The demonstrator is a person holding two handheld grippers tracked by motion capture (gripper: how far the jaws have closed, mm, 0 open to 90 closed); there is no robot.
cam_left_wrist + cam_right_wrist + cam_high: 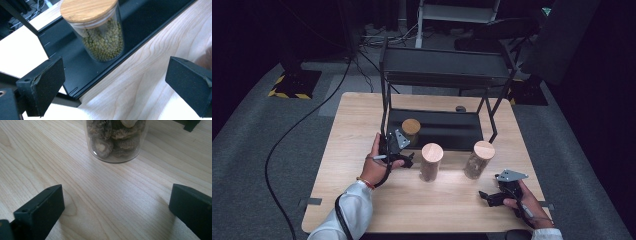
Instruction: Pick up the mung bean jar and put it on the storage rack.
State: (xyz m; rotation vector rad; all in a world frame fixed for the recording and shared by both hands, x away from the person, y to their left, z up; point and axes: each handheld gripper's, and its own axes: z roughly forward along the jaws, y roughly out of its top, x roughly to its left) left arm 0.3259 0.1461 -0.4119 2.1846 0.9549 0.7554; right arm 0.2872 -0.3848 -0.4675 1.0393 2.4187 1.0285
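Observation:
Three glass jars with round wooden lids are in sight. One holds green beans [103,37] and stands on the black lower tray [140,27] of a rack, at the tray's left end [411,128]. Two more stand on the table in front of the tray, a middle jar [431,161] and a right jar [478,159]. My left gripper [406,159] [117,82] is open just in front of the tray, facing the bean jar and apart from it. My right gripper [488,197] [116,205] is open low over the table, facing a jar of dried mushrooms [115,140], with nothing between its fingers.
The black metal rack [447,67] has an upper shelf over the tray, with thin legs [384,100] at its corners. A small dark object [460,108] lies behind the tray. Bare wooden table [427,205] stretches between the grippers and the front edge.

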